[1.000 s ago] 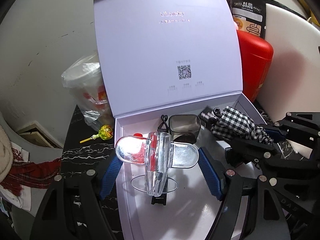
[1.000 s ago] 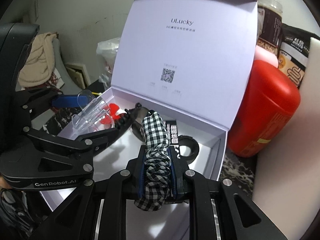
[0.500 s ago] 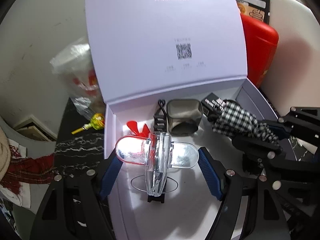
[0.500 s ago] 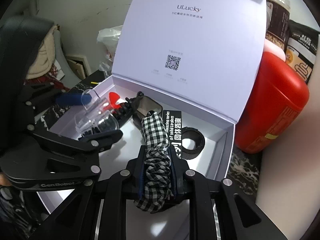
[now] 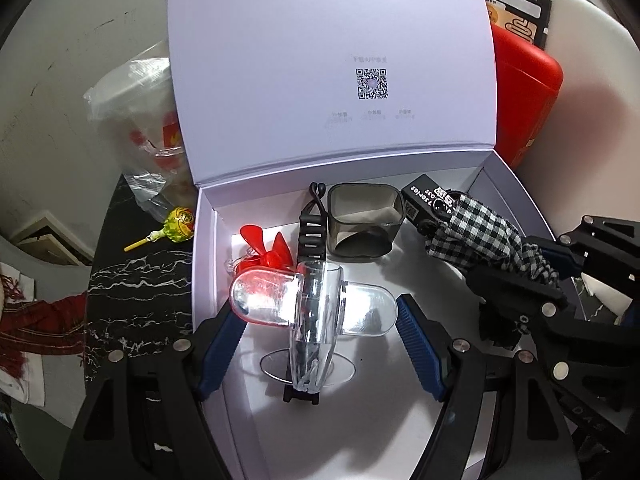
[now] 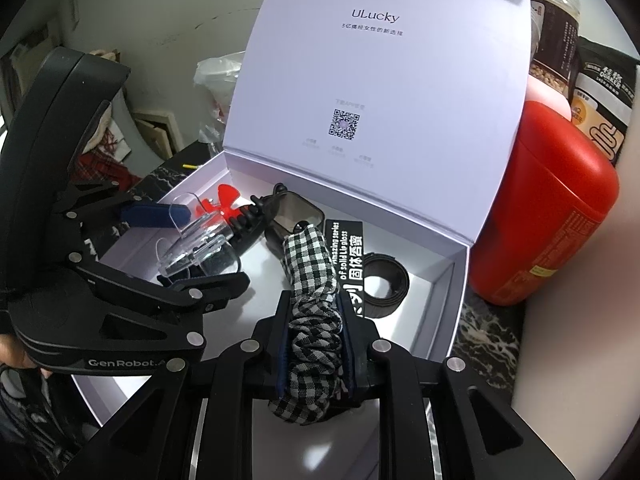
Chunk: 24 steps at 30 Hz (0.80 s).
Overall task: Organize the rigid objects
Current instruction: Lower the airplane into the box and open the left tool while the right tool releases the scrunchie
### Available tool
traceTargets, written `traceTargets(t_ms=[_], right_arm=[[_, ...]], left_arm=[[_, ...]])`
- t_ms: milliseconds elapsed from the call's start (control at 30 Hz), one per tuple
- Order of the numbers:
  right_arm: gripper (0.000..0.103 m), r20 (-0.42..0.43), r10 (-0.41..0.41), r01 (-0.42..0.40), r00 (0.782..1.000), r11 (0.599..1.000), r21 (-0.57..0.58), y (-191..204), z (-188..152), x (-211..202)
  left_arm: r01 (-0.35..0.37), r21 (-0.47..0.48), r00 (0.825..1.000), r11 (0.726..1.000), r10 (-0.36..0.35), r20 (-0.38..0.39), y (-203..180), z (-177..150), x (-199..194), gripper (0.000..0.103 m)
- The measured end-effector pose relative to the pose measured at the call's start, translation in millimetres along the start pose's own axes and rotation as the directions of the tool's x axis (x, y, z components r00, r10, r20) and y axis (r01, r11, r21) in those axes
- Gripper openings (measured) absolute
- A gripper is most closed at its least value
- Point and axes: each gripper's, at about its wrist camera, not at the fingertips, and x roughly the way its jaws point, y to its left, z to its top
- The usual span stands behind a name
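An open white gift box [image 5: 208, 248] [image 6: 448, 288] holds a red propeller [image 5: 262, 246], a black ridged strap [image 5: 311, 232], a smoky square cup [image 5: 364, 216], a black lip-gloss carton [image 6: 352, 256] and a black ring [image 6: 386, 284]. My left gripper [image 5: 316, 314] is shut on a clear plastic stand [image 5: 314, 312], held low over the box floor; it also shows in the right wrist view [image 6: 196, 240]. My right gripper [image 6: 316, 344] is shut on a black-and-white checked scrunchie [image 6: 312, 304], over the box's right part [image 5: 480, 232].
A red plastic container [image 6: 548, 220] stands right of the box, with a jar [image 6: 554, 40] and an oat bag [image 6: 604, 104] behind it. A bagged cup [image 5: 136, 132] and a lollipop [image 5: 176, 228] lie left of the box on the dark marble top [image 5: 136, 280].
Both grippers have moved down and forward into the box with their loads. The propeller and strap now show more fully beyond the clear stand.
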Motion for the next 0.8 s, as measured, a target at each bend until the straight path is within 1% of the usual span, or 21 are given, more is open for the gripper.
traceTargets(t_ms=[233, 333, 467, 533, 667, 800], right_arm=[[0.022, 0.002, -0.006, 0.006, 1.000, 1.000, 0.005, 0, 1, -3], [0.029, 0.017, -0.015, 0.015, 1.000, 1.000, 0.015, -2, 3, -8], [0.041, 0.036, -0.027, 0.026, 0.999, 0.999, 0.027, -5, 4, -17], [0.045, 0.043, -0.034, 0.033, 0.998, 0.999, 0.031, -5, 5, -21], [0.050, 0.057, -0.059, 0.057, 0.997, 0.998, 0.025, -5, 7, -29], [0.051, 0.068, -0.067, 0.064, 0.995, 0.997, 0.039, -7, 7, -36]], left_arm=[[-0.022, 0.017, 0.999, 1.000, 0.022, 0.026, 3, 2, -3, 0.075], [-0.023, 0.013, 0.999, 1.000, 0.023, 0.040, -2, 1, -9, 0.075], [-0.047, 0.008, 0.998, 0.999, 0.046, 0.053, -4, 5, -15, 0.076], [-0.055, 0.007, 0.997, 0.998, 0.055, 0.059, -4, 7, -18, 0.076], [-0.069, 0.003, 0.996, 0.998, 0.069, 0.063, -5, 8, -25, 0.078], [-0.100, -0.002, 0.993, 0.995, 0.100, 0.064, -4, 8, -27, 0.078]])
